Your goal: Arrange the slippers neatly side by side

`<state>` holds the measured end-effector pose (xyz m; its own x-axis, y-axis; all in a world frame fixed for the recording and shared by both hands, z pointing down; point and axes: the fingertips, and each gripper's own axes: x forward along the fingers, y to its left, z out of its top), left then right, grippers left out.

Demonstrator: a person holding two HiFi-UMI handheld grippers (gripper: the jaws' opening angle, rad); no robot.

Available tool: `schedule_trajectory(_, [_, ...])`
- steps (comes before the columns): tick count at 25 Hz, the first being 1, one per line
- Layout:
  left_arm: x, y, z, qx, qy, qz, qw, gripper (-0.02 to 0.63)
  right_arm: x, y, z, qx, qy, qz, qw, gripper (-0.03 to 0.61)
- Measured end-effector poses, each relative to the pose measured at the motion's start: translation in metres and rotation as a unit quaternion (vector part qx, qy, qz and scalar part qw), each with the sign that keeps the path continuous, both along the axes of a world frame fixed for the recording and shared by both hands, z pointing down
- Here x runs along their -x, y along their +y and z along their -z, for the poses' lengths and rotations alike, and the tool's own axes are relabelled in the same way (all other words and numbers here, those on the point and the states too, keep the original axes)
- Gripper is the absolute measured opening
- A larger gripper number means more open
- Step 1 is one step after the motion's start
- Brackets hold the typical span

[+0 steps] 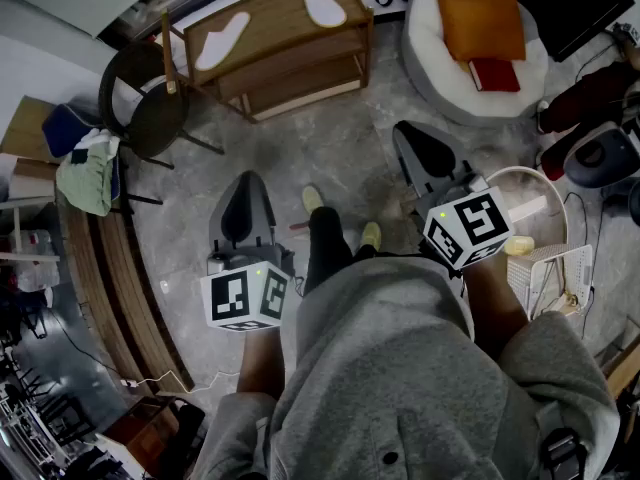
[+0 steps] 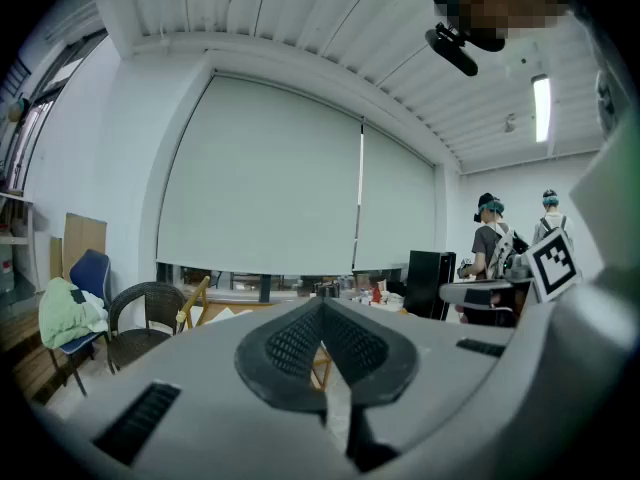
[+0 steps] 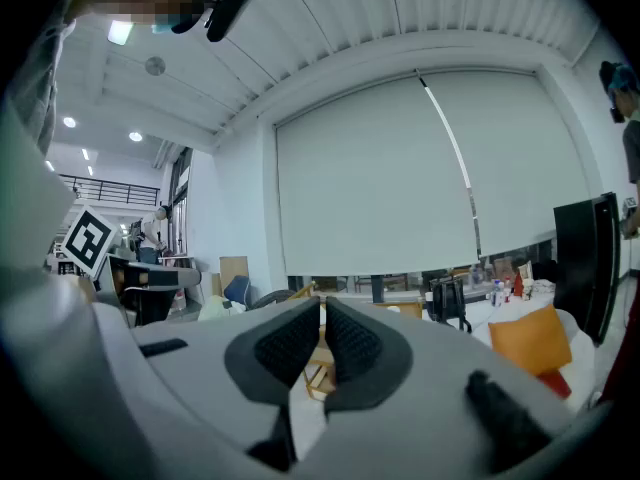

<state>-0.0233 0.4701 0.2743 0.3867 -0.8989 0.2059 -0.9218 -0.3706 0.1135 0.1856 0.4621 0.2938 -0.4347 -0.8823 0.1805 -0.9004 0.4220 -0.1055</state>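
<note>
Looked down in the head view on a wooden rack (image 1: pixel 290 43) on a grey floor. Noted a dark wicker chair (image 1: pixel 150 113) crowding the rack's left end, and a white beanbag (image 1: pixel 430 88) carrying an orange cushion (image 1: pixel 480 23) to the rack's right. Found both on the rack's top board: the first slipper (image 1: pixel 222 40) near the left end, the second slipper (image 1: pixel 323 2) near the right end. White, flat, well apart, angled differently. Kept the left gripper (image 1: pixel 246 183) and right gripper (image 1: pixel 408 133) short of the rack.

Left gripper view: showed black ribbed pads pressed together on nothing, blocking most of the rack; chair to the rack's left.

Right gripper view: showed pads closed to a hairline, empty; cushion off to the rack's right.
</note>
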Motion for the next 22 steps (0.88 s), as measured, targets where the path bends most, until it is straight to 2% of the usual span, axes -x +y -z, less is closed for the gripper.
schedule_trajectory(7, [-0.003,-0.002,0.002,0.001,0.003,-0.005,1.0000,0.015,-0.001,0.000,0.001,-0.002,0.000,-0.003,1.000,0.032])
schedule_trajectory(11, [0.000,-0.008,0.002,-0.001,0.004,0.002,1.0000,0.015,-0.003,-0.004,-0.001,0.008,-0.020,-0.007,1.000,0.032])
schedule_trajectory(22, [0.010,-0.039,0.001,0.004,0.000,0.008,1.0000,0.015,0.010,-0.033,-0.008,0.021,-0.027,-0.001,0.999,0.032])
